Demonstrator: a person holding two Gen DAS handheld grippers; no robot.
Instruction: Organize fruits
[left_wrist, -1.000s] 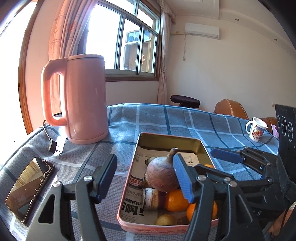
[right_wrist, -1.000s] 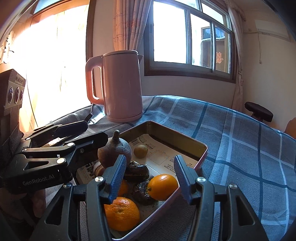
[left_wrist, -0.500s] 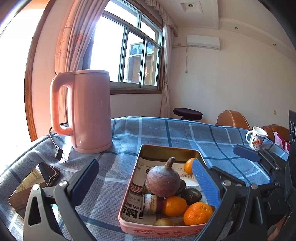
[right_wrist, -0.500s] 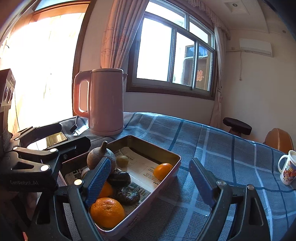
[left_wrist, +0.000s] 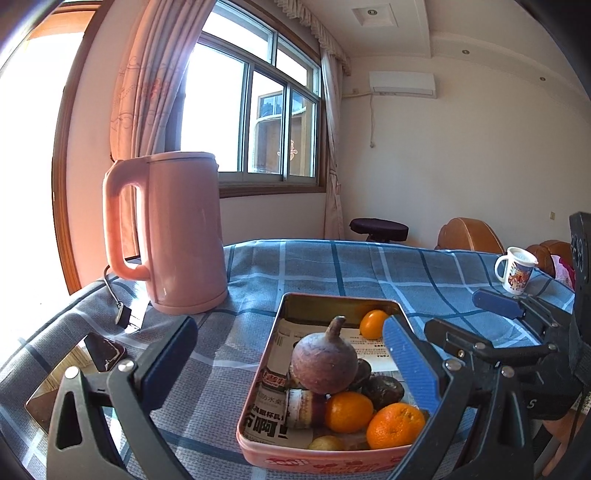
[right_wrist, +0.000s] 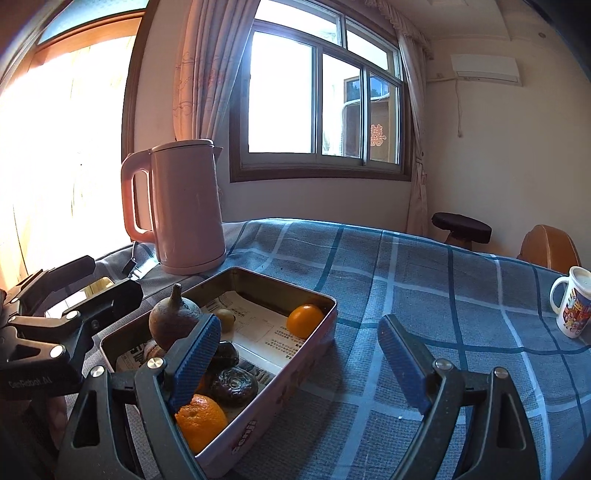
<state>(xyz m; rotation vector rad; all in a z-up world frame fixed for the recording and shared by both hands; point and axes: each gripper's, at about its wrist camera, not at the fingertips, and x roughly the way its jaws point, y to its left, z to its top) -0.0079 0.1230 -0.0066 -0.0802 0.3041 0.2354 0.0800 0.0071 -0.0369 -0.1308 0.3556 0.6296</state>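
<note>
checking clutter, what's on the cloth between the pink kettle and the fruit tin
Nothing: between the pink kettle and the fruit tin only bare checked cloth shows, in both wrist views.

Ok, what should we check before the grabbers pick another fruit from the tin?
1. Left gripper open, nothing held: ok.
2. Right gripper open, nothing held: ok.
3. Tin flat on the cloth: ok.
4. Big purple fruit sits on top of others, may roll: not ok.
5. Orange at the far end has free room around it: ok.
6. More fruit outside the tin: cannot tell.
</note>
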